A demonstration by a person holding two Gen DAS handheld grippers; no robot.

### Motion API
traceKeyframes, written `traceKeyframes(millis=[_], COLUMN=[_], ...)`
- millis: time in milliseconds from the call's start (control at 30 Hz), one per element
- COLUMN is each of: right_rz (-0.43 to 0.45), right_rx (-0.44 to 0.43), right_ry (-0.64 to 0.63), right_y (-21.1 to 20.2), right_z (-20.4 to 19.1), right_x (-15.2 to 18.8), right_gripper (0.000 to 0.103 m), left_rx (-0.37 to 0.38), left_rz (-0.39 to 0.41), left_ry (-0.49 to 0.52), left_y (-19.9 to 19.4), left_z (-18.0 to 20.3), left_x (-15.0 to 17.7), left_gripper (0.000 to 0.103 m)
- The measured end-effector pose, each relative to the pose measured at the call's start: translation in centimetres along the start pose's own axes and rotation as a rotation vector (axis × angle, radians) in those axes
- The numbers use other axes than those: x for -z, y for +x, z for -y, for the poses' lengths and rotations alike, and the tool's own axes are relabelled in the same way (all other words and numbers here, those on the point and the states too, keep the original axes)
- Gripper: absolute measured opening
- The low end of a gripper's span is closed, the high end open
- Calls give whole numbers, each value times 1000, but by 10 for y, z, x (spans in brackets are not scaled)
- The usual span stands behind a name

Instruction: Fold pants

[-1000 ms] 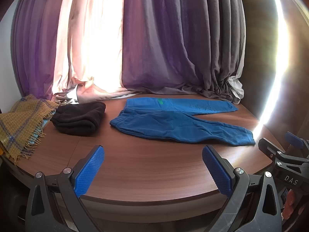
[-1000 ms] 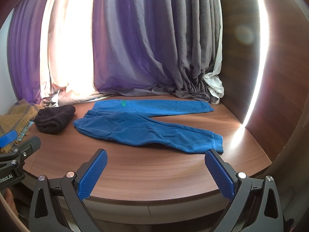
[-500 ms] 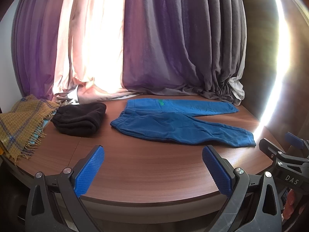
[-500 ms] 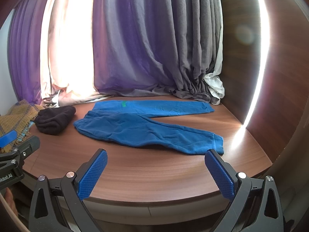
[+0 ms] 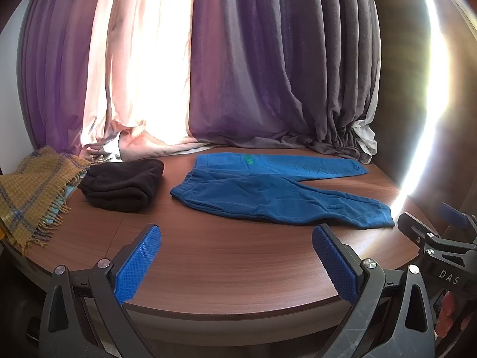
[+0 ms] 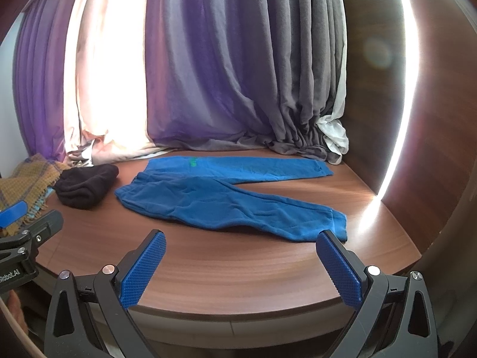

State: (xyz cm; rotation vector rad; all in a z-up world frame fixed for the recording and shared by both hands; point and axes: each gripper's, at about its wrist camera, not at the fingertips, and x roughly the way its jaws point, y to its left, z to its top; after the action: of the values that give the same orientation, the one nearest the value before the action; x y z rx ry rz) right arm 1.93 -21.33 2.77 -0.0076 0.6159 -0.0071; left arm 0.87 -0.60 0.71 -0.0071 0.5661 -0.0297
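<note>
Blue pants [image 5: 277,194] flat on table [image 5: 223,256], possibly a fingertip [image 6: 13,305] in right view only

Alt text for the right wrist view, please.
Blue pants lie spread flat on a round wooden table, legs splayed apart toward the right. The open right gripper hovers at the near edge, holding nothing; a folded dark garment sits left of the pants.

green mark on pants [image 5: 248,158] too small to read; yellow blanket [image 5: 28,191] cut off at left edge.
</note>
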Motion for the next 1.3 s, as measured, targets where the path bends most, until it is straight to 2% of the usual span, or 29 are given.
traceKeyframes(millis=[267, 500, 767, 900, 1067, 1300], right_rz=[1, -2, -11, -10, -33, -64], right_rx=[-6, 6, 44, 86, 135, 151], right_ry=[4, 15, 25, 48, 76, 58], right_y=[3, 17, 50, 66, 81, 100], right_z=[-2, -4, -6, -1, 11, 49], right_x=[1, -3, -20, -27, -30, -34], right_gripper=[102, 102, 102, 102, 102, 102], left_rx=[16, 44, 149, 228, 288, 295], left_rz=[16, 20, 16, 10, -17, -21], left_ry=[16, 58, 134, 174, 209, 222], left_y=[6, 29, 73, 96, 115, 133], left_z=[-3, -4, 5, 19, 42, 88], left_x=[-5, -15, -34, -42, -46, -42], left_gripper=[103, 103, 103, 103, 102, 102])
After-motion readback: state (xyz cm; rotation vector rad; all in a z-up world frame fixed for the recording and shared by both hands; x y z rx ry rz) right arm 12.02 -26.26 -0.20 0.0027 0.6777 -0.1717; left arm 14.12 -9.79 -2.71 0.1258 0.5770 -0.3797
